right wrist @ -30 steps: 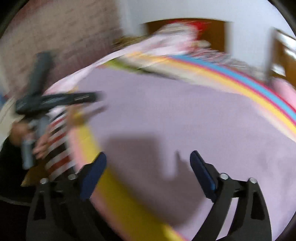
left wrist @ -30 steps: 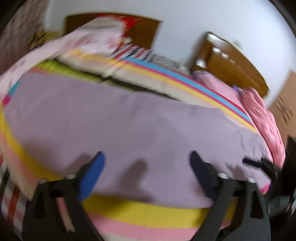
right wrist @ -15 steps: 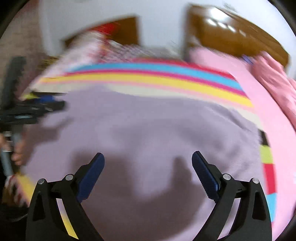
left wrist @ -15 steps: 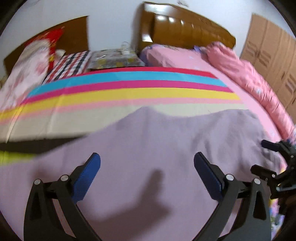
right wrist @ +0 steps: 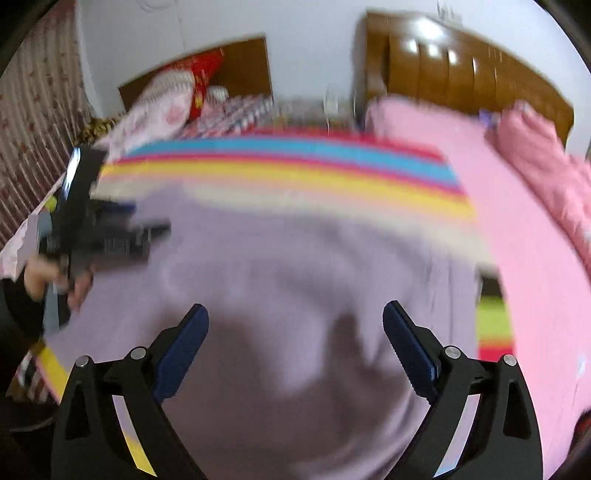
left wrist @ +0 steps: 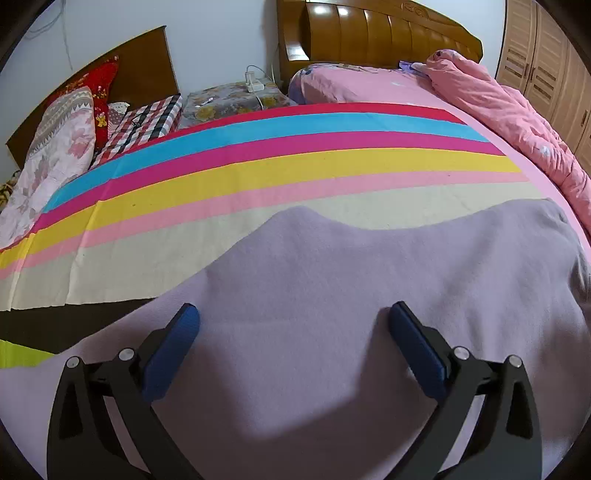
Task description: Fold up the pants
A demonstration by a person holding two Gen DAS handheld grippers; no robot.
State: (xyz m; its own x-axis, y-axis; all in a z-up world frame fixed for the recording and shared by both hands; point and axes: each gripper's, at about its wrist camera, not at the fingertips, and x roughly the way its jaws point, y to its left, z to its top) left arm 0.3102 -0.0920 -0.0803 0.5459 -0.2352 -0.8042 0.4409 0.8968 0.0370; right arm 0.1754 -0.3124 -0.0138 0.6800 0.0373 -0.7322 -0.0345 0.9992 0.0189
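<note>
Left wrist view is sharp: the left gripper (left wrist: 291,332) hangs with jaws spread wide and empty over the lilac pants (left wrist: 369,295), which lie flat on the striped bedsheet (left wrist: 258,162). Only the blurred right wrist view shows the person's hand (right wrist: 55,277) gripping that tool, while the right gripper (right wrist: 295,332), also spread and empty, hangs above the same cloth.

Pants (left wrist: 332,295) matt fuzzy cloth; headboard (left wrist: 373,33) glossy wood.
</note>
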